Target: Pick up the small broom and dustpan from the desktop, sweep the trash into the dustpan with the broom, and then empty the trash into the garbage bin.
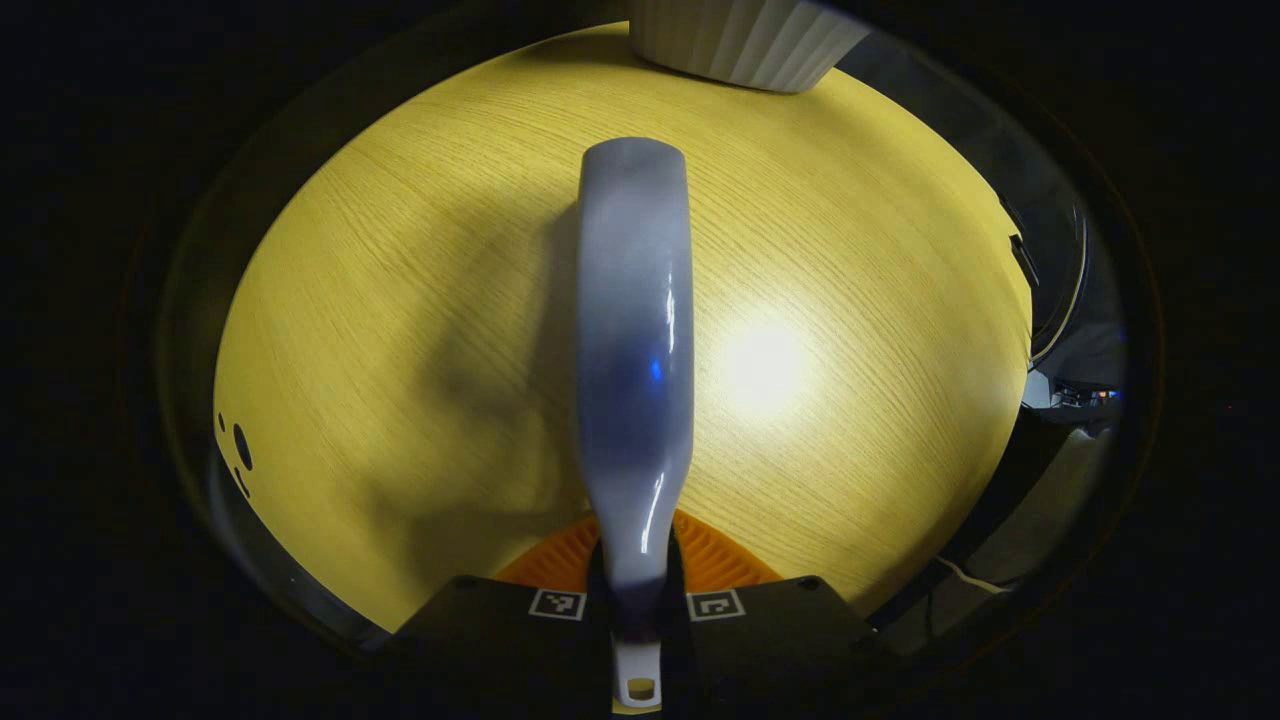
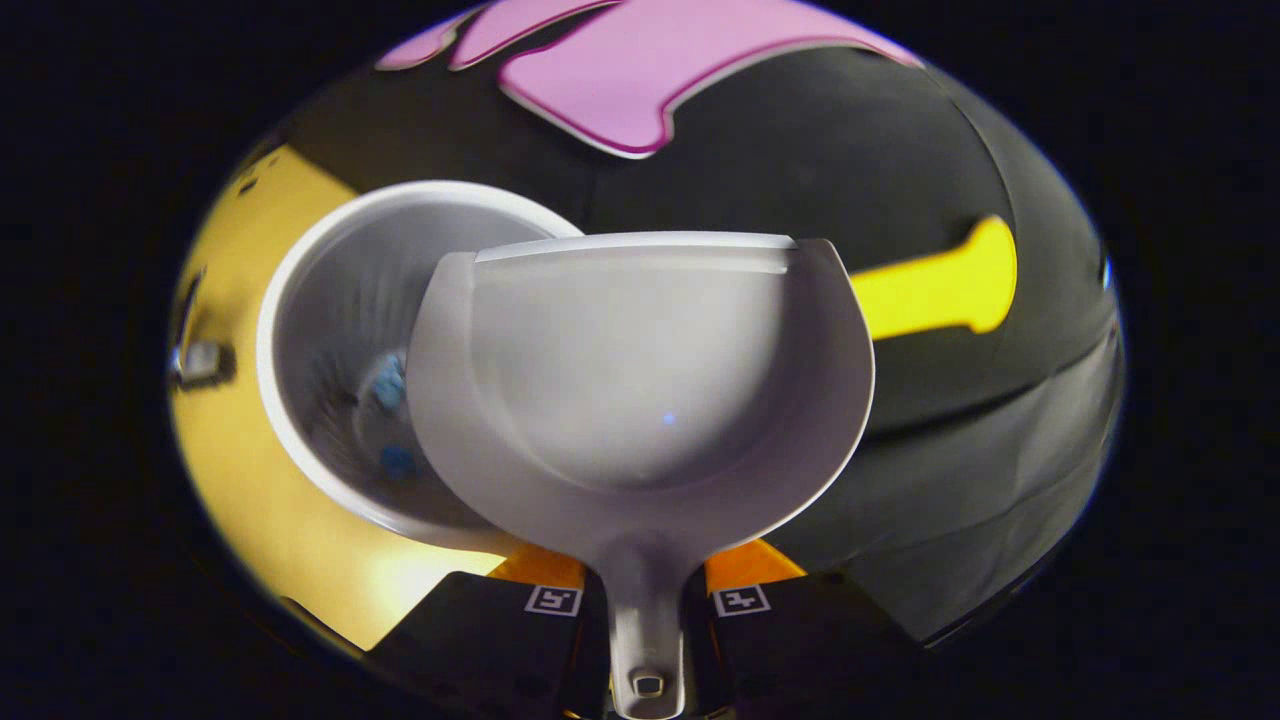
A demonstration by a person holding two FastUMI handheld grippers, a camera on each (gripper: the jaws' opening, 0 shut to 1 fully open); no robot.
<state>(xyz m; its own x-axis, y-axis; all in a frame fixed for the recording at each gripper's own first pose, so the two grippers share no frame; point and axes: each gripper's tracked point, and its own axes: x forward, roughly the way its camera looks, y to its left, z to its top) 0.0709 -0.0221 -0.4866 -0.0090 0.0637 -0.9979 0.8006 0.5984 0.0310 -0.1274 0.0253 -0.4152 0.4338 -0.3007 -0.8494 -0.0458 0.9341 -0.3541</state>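
In the left gripper view, my left gripper [image 1: 636, 600] is shut on the handle of the small grey broom [image 1: 634, 350], which points away from me over the yellow wooden desktop [image 1: 400, 330]. In the right gripper view, my right gripper [image 2: 645, 600] is shut on the handle of the grey dustpan [image 2: 640, 390]. The dustpan's scoop looks bare and is held above and partly over the white garbage bin [image 2: 340, 330]. Small blue scraps [image 2: 388, 385] lie inside the bin.
The ribbed white side of the bin [image 1: 745, 40] stands at the desktop's far edge in the left gripper view. The desk's right edge [image 1: 1020, 300] drops off to dark equipment. The black booth wall [image 2: 800, 150] rises behind the bin.
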